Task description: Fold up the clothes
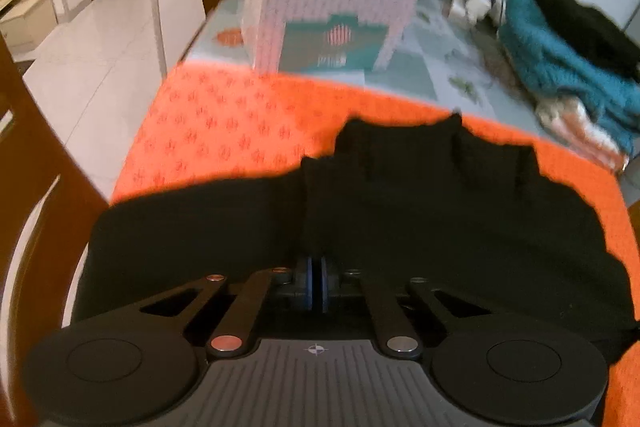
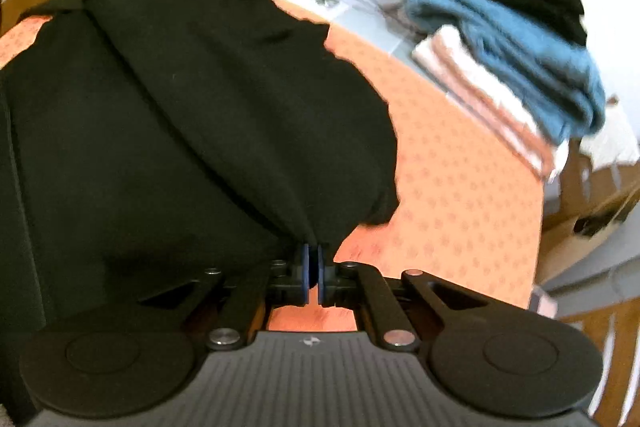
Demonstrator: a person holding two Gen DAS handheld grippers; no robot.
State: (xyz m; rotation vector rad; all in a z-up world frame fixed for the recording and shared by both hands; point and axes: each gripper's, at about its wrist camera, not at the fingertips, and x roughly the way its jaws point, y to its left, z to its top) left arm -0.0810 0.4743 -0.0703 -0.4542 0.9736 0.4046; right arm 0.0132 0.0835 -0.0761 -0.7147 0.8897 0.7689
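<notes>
both hand-held grippers — left hand-held gripper [image 1: 316, 261], right hand-held gripper [image 2: 314, 257] — pinch the black garment [image 2: 192, 99].

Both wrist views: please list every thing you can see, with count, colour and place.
black fabric garment: one, black, spread on the orange cloth, pinched at its near edge by both grippers
orange patterned cloth: one, orange, covering the near table
teal and white cardboard boxes: at least two, stacked, beyond the orange cloth
blue knitted garment: one, blue, in the pile at the far right
pink and white striped fabric: one, under the blue garment
left gripper: one, black, shut on the garment
right gripper: one, black, shut on the garment
</notes>
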